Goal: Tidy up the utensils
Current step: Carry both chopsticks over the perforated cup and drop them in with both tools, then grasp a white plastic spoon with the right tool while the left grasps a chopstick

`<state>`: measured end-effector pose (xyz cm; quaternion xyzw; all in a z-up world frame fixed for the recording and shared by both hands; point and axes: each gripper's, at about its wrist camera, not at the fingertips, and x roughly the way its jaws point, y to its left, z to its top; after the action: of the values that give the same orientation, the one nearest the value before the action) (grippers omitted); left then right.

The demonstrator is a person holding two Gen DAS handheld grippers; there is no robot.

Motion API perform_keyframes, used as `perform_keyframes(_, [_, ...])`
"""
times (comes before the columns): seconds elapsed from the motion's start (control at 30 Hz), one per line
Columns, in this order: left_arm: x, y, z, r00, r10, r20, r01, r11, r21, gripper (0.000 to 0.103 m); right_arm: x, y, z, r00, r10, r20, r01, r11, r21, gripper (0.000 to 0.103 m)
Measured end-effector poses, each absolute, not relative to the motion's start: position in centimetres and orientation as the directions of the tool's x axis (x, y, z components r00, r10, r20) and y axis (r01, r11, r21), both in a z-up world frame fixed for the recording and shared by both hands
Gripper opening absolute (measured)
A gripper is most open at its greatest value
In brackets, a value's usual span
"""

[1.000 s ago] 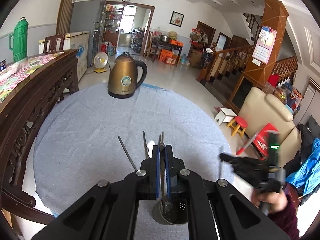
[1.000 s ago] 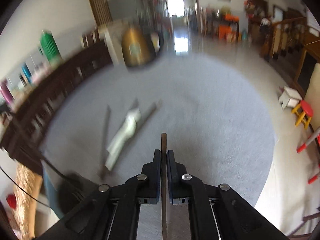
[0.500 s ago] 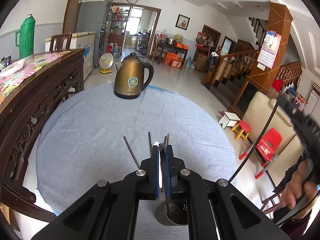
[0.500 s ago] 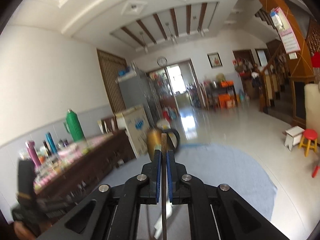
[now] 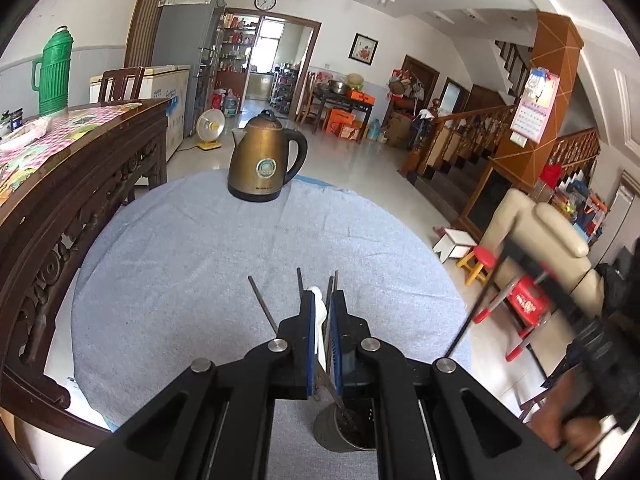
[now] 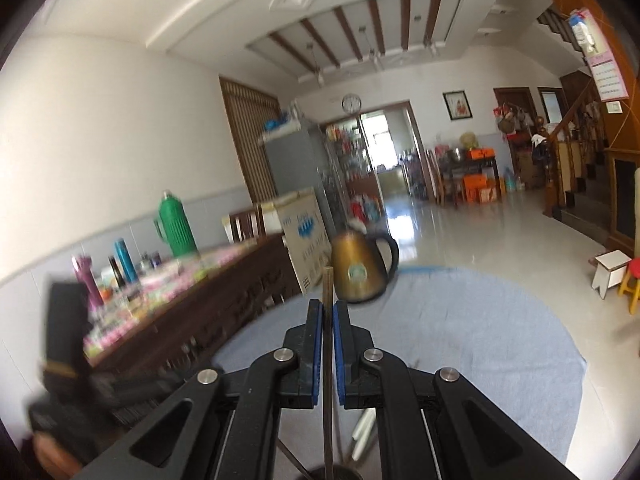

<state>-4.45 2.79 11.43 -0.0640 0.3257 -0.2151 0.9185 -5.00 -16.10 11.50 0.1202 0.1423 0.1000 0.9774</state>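
Right tool [image 6: 327, 320]: my jaws clamp one chopstick [image 6: 328, 360] above holder [image 5: 348, 426]. Left tool [image 5: 323, 312]: nearly closed, grip unclear. Risk: tilted chopstick misses rim.

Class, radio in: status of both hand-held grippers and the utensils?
Right hand-held gripper shut on chopstick, above holder. Left hand-held gripper shut; grasp unclear. Utensils standing in holder. Nothing blocking.

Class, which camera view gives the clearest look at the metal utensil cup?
The left wrist view: the utensil cup shows its wall and opening below the left claw. The right wrist view shows only a sliver of rim at its bottom edge.
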Motion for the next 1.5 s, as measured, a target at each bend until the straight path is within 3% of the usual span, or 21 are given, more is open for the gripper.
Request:
perform_keyframes(0.07, [-4.5, 3.3, 11.7, 0.700, -0.449, -0.556, 0.362, 0.893, -0.267, 0.009, -4.4, -16.1, 9.8, 0.921, 0.240, -0.307, -0.165, 0.954, 0.251, 0.006])
perform_keyframes(0.2, [-4.1, 5.1, 12.3, 0.717, -0.466, -0.518, 0.363, 0.884, -0.293, 0.027, -3.4, -17.6, 7.7, 0.878, 0.288, -0.383, -0.162, 0.931, 0.327, 0.008])
perform_keyframes(0.3, [-3.2, 7.3, 12.8, 0.736, -0.475, -0.482, 0.345, 0.876, -0.337, 0.036, -2.9, -19.6, 7.3, 0.876, 0.311, -0.368, -0.145, 0.899, 0.414, 0.024])
perform_keyframes(0.37, [-2.4, 8.9, 13.1, 0.752, -0.477, -0.455, 0.326, 0.869, -0.371, 0.043, -2.4, -21.1, 7.0, 0.893, 0.308, -0.329, -0.131, 0.876, 0.464, 0.047])
perform_keyframes(0.4, [-1.8, 9.7, 13.1, 0.759, -0.471, -0.450, 0.312, 0.869, -0.383, 0.051, -2.2, -21.8, 6.9, 0.900, 0.297, -0.318, -0.119, 0.871, 0.477, 0.053])
perform_keyframes(0.47, [-0.2, 11.0, 12.5, 0.769, -0.441, -0.462, 0.266, 0.879, -0.396, 0.055, -0.9, -22.9, 6.5, 0.907, 0.271, -0.321, -0.085, 0.867, 0.491, 0.055])
perform_keyframes(0.57, [3.4, 12.0, 10.0, 0.738, -0.411, -0.535, 0.207, 0.892, -0.401, 0.055, 2.8, -24.8, 4.5, 0.874, 0.282, -0.396, -0.034, 0.848, 0.529, 0.052])
perform_keyframes(0.73, [9.9, 10.5, 3.5, 0.589, -0.405, -0.699, 0.132, 0.902, -0.410, 0.054, 11.1, -25.6, -2.0, 0.700, 0.437, -0.565, -0.017, 0.801, 0.599, 0.038])
perform_keyframes(0.9, [15.4, 6.6, -1.6, 0.445, -0.447, -0.776, 0.095, 0.885, -0.456, 0.054, 18.0, -23.5, -7.9, 0.533, 0.569, -0.627, -0.031, 0.753, 0.657, 0.037])
perform_keyframes(1.07, [19.2, 3.0, -5.3, 0.347, -0.450, -0.823, 0.064, 0.886, -0.458, 0.051, 22.4, -20.6, -10.8, 0.429, 0.587, -0.687, -0.012, 0.764, 0.645, 0.037])
perform_keyframes(1.27, [21.5, 0.5, -9.3, 0.257, -0.436, -0.862, 0.020, 0.895, -0.446, 0.039, 25.0, -19.8, -13.5, 0.349, 0.552, -0.757, 0.052, 0.795, 0.604, 0.038])
perform_keyframes(1.33, [21.9, -0.1, -10.2, 0.240, -0.431, -0.870, 0.006, 0.897, -0.442, 0.028, 25.1, -19.6, -13.7, 0.348, 0.550, -0.759, 0.046, 0.799, 0.600, 0.038])
perform_keyframes(1.4, [22.3, -0.5, -10.4, 0.251, -0.430, -0.868, 0.011, 0.897, -0.441, 0.023, 25.5, -19.4, -13.6, 0.344, 0.553, -0.759, 0.033, 0.800, 0.599, 0.031])
perform_keyframes(1.43, [22.4, -0.5, -10.5, 0.256, -0.432, -0.865, 0.011, 0.896, -0.444, 0.013, 25.5, -19.3, -13.6, 0.342, 0.554, -0.759, 0.028, 0.801, 0.598, 0.023])
perform_keyframes(1.5, [22.7, -0.8, -10.8, 0.262, -0.425, -0.866, 0.011, 0.899, -0.438, 0.006, 25.4, -19.4, -13.9, 0.341, 0.568, -0.749, 0.024, 0.791, 0.611, 0.015])
